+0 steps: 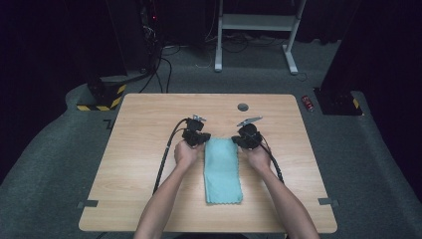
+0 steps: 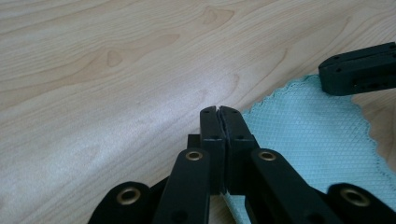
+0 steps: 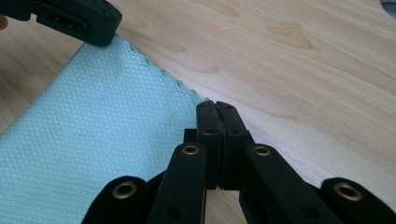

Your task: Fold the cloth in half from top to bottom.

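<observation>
While you hold each tool closed at a far corner of the folded teal cloth (image 1: 222, 171), your left tool (image 2: 219, 110) and right tool (image 3: 216, 104) pinch its edges; it lies between them on the table (image 1: 139, 149).

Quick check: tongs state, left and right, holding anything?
Left tongs: shut on a far corner of the light teal waffle-weave cloth.
Right tongs: shut on the cloth's other far corner.
</observation>
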`<state>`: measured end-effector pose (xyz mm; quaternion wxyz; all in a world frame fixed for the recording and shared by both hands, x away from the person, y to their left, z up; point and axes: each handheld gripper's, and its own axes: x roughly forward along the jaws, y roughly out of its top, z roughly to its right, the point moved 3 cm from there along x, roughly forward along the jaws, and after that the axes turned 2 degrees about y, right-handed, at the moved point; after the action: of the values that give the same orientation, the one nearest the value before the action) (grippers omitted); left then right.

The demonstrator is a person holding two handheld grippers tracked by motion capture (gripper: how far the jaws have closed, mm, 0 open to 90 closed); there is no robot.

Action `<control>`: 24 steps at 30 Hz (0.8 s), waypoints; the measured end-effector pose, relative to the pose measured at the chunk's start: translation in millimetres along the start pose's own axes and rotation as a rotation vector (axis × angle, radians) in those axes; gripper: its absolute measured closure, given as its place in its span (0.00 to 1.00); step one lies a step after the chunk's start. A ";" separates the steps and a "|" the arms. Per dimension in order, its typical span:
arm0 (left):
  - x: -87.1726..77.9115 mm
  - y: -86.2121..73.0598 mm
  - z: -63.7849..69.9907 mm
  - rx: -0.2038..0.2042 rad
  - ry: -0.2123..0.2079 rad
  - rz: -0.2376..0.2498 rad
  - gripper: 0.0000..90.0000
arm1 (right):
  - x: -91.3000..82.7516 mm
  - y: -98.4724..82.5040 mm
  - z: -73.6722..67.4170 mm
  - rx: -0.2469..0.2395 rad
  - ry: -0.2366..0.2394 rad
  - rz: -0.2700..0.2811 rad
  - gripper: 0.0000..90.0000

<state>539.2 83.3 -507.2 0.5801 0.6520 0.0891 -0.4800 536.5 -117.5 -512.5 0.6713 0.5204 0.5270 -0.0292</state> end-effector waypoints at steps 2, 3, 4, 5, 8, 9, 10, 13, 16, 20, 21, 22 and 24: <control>0.4 4.0 -0.4 0.001 -0.001 0.005 0.98 | -1.5 0.4 2.4 0.018 -0.002 0.009 0.99; 0.3 5.5 -0.5 -0.011 -0.008 0.014 0.98 | -2.3 0.6 4.3 0.018 -0.001 0.014 0.99; 0.2 6.4 -1.2 -0.011 -0.012 0.009 0.98 | -3.6 0.7 5.8 0.028 0.001 0.023 0.99; 0.6 8.1 -1.1 -0.009 -0.008 0.009 0.98 | -4.7 0.8 7.1 0.032 0.005 0.029 1.00; 0.0 13.3 1.3 0.000 -0.014 0.017 0.98 | -9.1 1.4 10.4 0.045 0.008 0.039 1.00; -0.4 15.4 2.3 0.008 -0.014 0.017 0.98 | -9.8 1.5 11.3 0.047 0.005 0.038 1.00; -0.9 17.4 3.9 0.010 -0.012 0.025 0.98 | -9.7 3.2 12.4 0.040 0.002 0.021 1.00; -4.3 22.8 5.3 0.016 -0.006 0.038 0.98 | -16.5 11.8 11.1 0.019 -0.014 0.041 1.00; -9.5 30.2 3.4 0.012 0.001 0.056 0.98 | -20.7 20.5 11.9 0.004 -0.037 0.029 1.00; -17.3 39.6 -1.9 -0.007 0.003 0.088 0.98 | -26.2 31.9 14.7 0.012 -0.044 0.049 1.00; -18.5 41.6 -2.4 -0.008 0.006 0.089 0.98 | -27.6 34.6 14.5 0.013 -0.043 0.057 1.00; -20.2 44.0 -3.2 -0.004 0.011 0.093 0.98 | -29.0 37.3 14.0 0.011 -0.044 0.061 1.00; -24.8 49.1 -3.5 -0.002 0.010 0.113 0.98 | -32.2 43.0 12.7 -0.002 -0.048 0.075 1.00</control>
<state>561.1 82.0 -456.6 0.6066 0.6577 0.0553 -0.4431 556.1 -123.5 -461.2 0.6849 0.5382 0.4909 -0.0156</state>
